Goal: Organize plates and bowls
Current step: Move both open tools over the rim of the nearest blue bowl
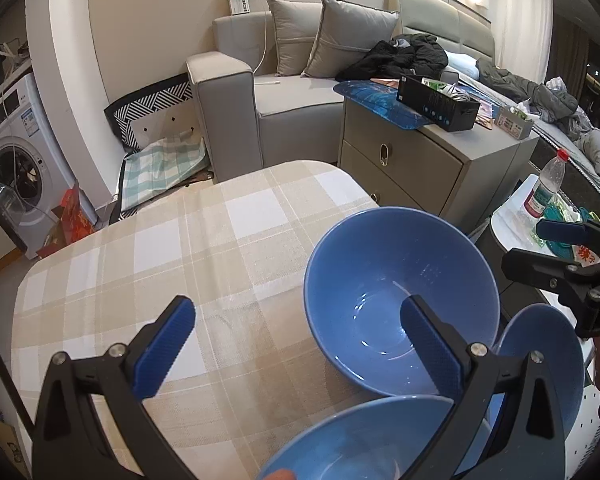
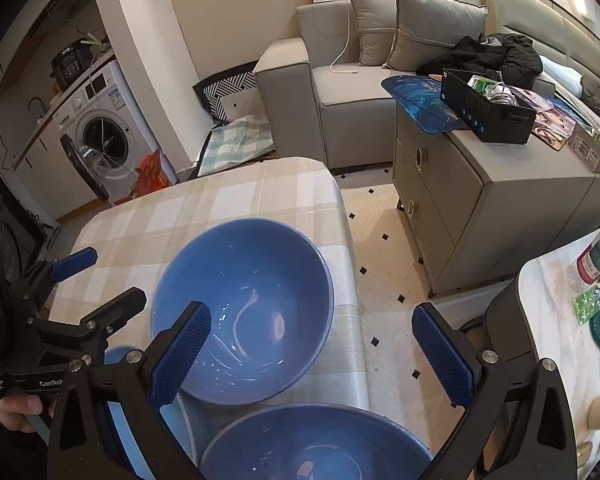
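Observation:
A large blue bowl (image 1: pixel 384 280) (image 2: pixel 260 280) stands upright and empty on the checked tablecloth (image 1: pixel 160 264) near the table's right edge. A second blue bowl (image 1: pixel 348 444) (image 2: pixel 316 444) sits nearer, at the bottom of both views. A smaller blue dish (image 1: pixel 552 352) (image 2: pixel 118 356) lies beside them. My left gripper (image 1: pixel 296 348) is open, its right finger over the large bowl's inside. My right gripper (image 2: pixel 320 356) is open, its left finger over the large bowl's near rim, its right finger over the floor. Each gripper shows in the other's view.
A grey sofa (image 1: pixel 284 100) and a grey drawer unit (image 1: pixel 428 160) with a black box stand behind the table. A washing machine (image 1: pixel 12 152) is at the left. A small white side table (image 2: pixel 560 320) with a water bottle (image 1: pixel 546 188) is at the right.

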Motion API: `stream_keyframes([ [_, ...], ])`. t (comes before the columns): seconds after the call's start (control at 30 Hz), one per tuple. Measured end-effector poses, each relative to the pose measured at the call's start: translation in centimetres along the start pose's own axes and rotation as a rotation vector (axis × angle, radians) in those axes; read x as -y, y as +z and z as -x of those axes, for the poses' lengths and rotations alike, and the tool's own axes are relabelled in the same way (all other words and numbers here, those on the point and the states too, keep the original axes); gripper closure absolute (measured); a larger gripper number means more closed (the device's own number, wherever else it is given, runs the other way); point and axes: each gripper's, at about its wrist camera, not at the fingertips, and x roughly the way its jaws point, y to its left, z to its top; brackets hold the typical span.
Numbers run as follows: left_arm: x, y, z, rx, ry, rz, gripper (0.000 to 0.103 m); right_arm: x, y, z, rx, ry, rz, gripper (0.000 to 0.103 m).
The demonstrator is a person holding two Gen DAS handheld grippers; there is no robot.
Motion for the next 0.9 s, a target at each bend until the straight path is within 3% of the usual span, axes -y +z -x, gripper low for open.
stream_keyframes([
  [0.9, -0.1, -0.1, -4.2, -0.09, -0.001, -0.006, 0.002, 0.9, 0.1, -6.1, -0.134, -0.044, -0.012, 0.001],
])
